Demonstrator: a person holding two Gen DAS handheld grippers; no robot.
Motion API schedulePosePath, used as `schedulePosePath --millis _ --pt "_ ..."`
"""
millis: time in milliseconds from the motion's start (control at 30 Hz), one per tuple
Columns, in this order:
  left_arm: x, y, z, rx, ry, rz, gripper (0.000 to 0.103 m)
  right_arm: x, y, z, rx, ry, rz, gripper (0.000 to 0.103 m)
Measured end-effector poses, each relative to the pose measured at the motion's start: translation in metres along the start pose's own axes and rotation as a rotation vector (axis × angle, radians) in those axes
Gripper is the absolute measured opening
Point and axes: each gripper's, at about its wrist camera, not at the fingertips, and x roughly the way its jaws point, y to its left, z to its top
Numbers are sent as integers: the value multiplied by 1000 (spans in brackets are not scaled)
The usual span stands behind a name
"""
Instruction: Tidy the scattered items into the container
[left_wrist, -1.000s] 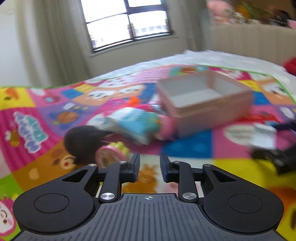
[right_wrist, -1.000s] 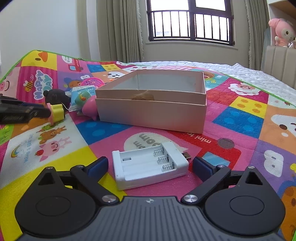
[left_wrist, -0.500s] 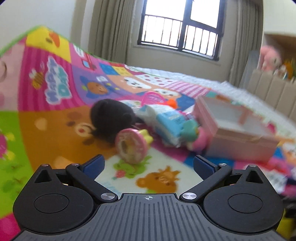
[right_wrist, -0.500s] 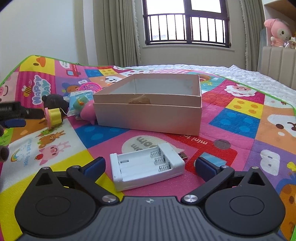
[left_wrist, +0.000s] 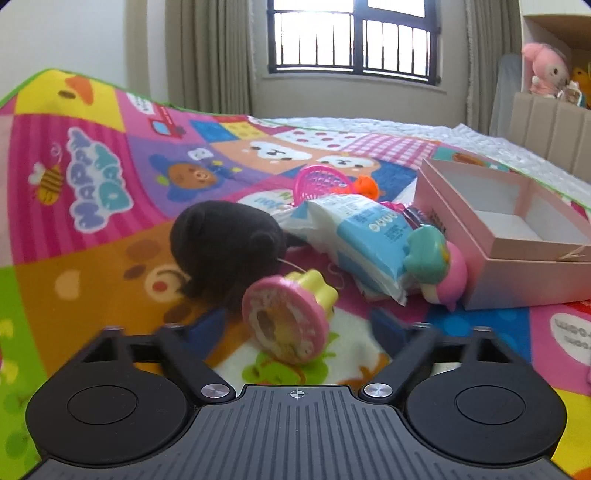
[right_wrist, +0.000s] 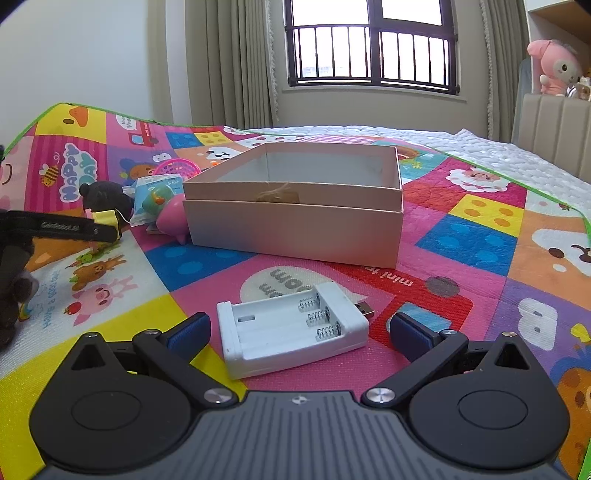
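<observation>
Home bedroom, quilted bed (right_wrist: 480, 147), plush toy (right_wrist: 552, 66), curtains (right_wrist: 229, 62)

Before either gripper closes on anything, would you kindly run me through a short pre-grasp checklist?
1. Pink box open, room inside: ok.
2. Right gripper open around the white battery holder, pads clear of it: ok.
3. Left gripper astride the pink-and-yellow toy stamp, jaws closing: ok.
4. Stamp free of the black plush toy behind it: cannot tell.
5. Path from battery holder to box clear: ok.
</observation>
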Motion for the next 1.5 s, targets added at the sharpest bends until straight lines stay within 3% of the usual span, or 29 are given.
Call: schedulePosePath --millis 100,200,367,467,600,800,833,900,1033,1167,1267,1333,1400,1467,1500 --pt "12 1 1 2 33 10 63 0 0 0 -1 1 -1 103" --pt "8 4 1 6 29 8 59 0 -1 0 10 -2 9 103" --pt "-43 -19 0 204 -20 35 58 0 -4 -1 26 -2 23 103" --pt "-78 -41 -8 353 -2 -70 58 0 -5 -1 31 -4 27 103" --pt "-102 -67 -23 502 91 -240 58 -1 -5 -1 32 -9 27 103" --pt "-108 -91 -34 604 81 -261 61 -3 -5 -1 34 -15 26 103" --pt "-107 -92 -34 590 74 -266 63 -3 -5 -1 34 -16 26 103" --pt "-105 -90 -31 553 63 -280 77 -3 -5 -1 35 -17 27 103" --pt "-110 -84 -28 481 30 -276 96 -4 -6 -1 40 -21 31 103" --pt "-122 -59 -36 314 -7 -199 102 -11 -6 0 47 -48 2 103" --pt "-128 -29 -49 112 -15 -119 103 -39 8 6 -27 -154 -29 103" --pt "-127 -5 -58 -56 26 -131 103 -56 26 15 -92 -214 12 103" --pt "-127 11 -66 -163 38 -147 103 -64 51 26 -152 -221 96 98" --pt "-131 19 -73 -192 30 -138 103 -58 73 37 -187 -173 189 82" --pt "-133 21 -75 -192 24 -135 103 -50 85 41 -203 -145 224 80"
